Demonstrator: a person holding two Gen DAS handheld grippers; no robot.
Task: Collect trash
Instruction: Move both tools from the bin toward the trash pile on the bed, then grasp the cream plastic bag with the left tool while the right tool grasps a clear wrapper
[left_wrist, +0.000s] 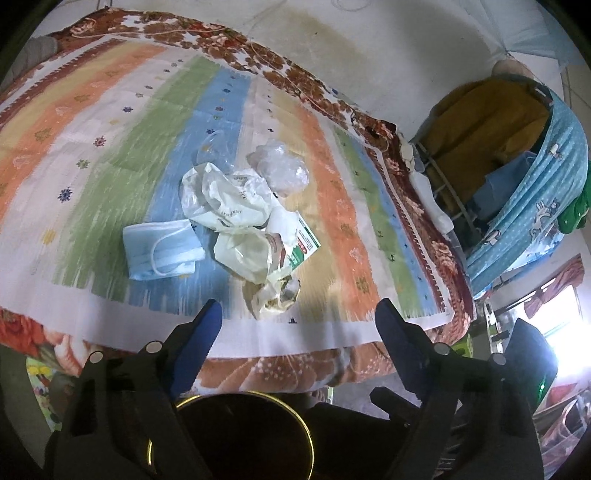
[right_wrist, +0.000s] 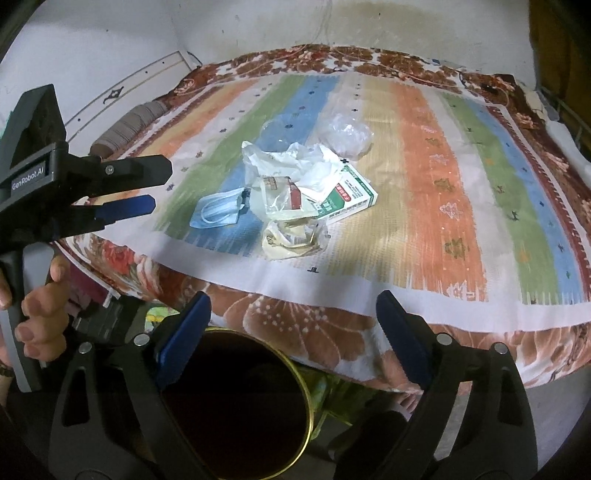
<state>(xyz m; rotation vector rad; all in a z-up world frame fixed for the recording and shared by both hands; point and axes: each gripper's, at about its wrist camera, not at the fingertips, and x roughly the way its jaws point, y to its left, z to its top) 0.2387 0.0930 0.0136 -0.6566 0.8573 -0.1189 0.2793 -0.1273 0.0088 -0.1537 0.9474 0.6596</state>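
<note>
Both grippers, left gripper (left_wrist: 295, 325) and right gripper (right_wrist: 293, 314), gape wide, empty, over a dark gold-rimmed round bin (right_wrist: 295, 363); crumpled white plastic trash (left_wrist: 225, 203) (blue pleated face mask (left_wrist: 162, 249) beside it) lies on the striped cloth (left_wrist: 92, 147)

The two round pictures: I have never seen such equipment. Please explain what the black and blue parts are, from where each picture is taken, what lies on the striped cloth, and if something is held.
No robot here: a person holds a hand tool in each hand, each with a two-finger gripper and a wide-angle camera looking along its fingers. One picture comes from the left gripper, the other from the right gripper, which also sees the left tool at its left edge. Both grippers are open and hold nothing. On the striped cloth lies a pile of trash: a blue face mask, crumpled white plastic bags, a clear plastic wad and a green and white carton. Below stands a dark bin with a gold rim.
</note>
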